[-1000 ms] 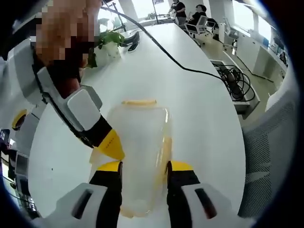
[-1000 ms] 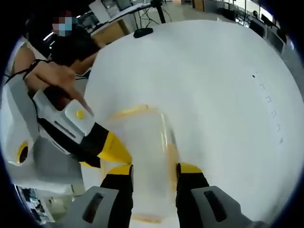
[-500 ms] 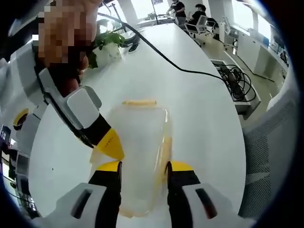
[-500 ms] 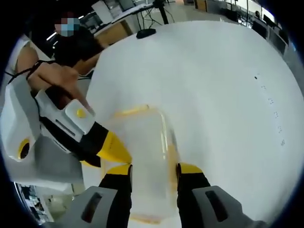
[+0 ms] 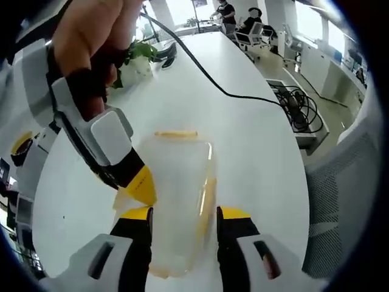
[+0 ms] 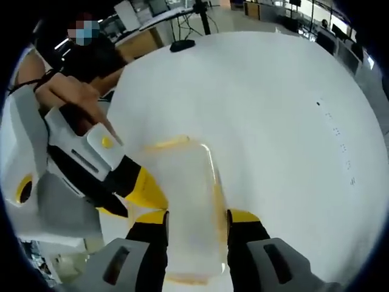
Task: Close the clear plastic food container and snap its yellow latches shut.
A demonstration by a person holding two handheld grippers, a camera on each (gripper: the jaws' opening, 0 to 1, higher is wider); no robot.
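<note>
Across most of both views a big white table (image 5: 243, 152) is spreading out. On the right edge of the left gripper view a grey mesh chair (image 5: 340, 207) is standing beside it.

Low in the middle of the left gripper view, the clear plastic food container (image 5: 176, 194) is lying on the table with its lid on. The left gripper (image 5: 183, 214) is reaching around it, one jaw on each long side, spread about as wide as the box. I cannot tell if the jaws are squeezing it or just sitting beside it.

From the upper left of that view the right gripper (image 5: 137, 185) is coming in, with a hand (image 5: 91, 36) holding it. Its yellow tip is touching the left side of the container.

Low in the middle of the right gripper view, the same container (image 6: 188, 201) is sitting between the right gripper's (image 6: 196, 216) two jaws, which are spread wide along its sides. The left gripper (image 6: 146, 190) is poking in from the left there.

Yellow latches (image 5: 175, 132) are showing on the far end and along the right side (image 5: 206, 201).

A black cable (image 5: 243, 91) is running across the table at the top. A small green plant (image 5: 137, 55) is sitting at the upper left.
</note>
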